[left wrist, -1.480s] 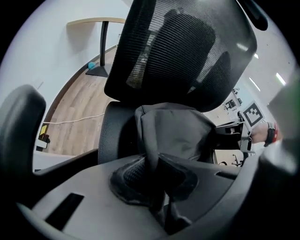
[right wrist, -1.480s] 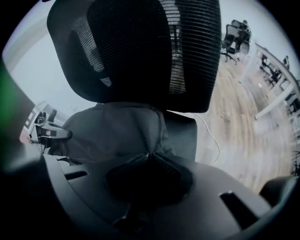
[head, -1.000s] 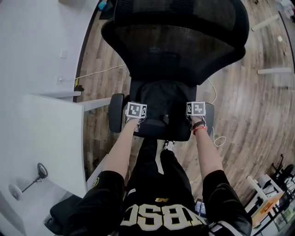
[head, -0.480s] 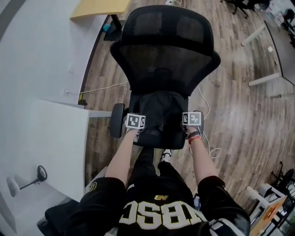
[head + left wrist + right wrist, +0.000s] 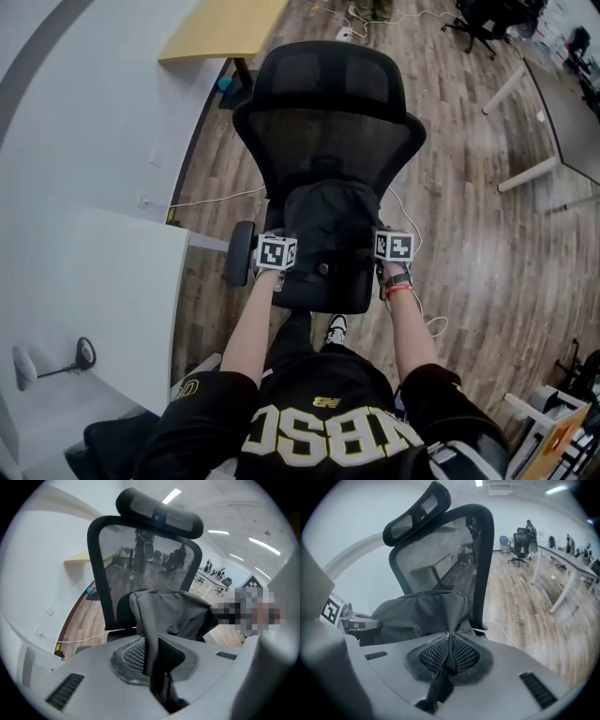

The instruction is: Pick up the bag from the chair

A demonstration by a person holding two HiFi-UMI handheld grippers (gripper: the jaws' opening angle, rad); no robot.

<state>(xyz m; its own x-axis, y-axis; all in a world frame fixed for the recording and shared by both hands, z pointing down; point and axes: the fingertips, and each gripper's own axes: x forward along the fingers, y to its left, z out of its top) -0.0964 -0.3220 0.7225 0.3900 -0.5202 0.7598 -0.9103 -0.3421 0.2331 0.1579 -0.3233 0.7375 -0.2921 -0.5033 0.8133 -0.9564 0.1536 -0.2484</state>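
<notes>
A dark grey fabric bag (image 5: pixel 328 220) hangs just above the seat of a black mesh office chair (image 5: pixel 328 112). My left gripper (image 5: pixel 277 251) holds its left side and my right gripper (image 5: pixel 394 247) its right side. In the left gripper view the jaws are shut on a fold of the bag (image 5: pixel 168 616), with a strap trailing down between them. The right gripper view shows those jaws pinched on a fold and strap of the bag (image 5: pixel 426 611), and the chair's backrest (image 5: pixel 440 550) rises behind it.
A white desk (image 5: pixel 84 281) stands at the left with a wooden desk (image 5: pixel 220 28) beyond it. A white cable (image 5: pixel 211 199) lies on the wooden floor. Other desks and chairs (image 5: pixel 553 103) fill the right. The person's legs stand close in front of the seat.
Both grippers have stayed closed on the bag while it rose off the seat. The chair now appears farther away and higher in the head view.
</notes>
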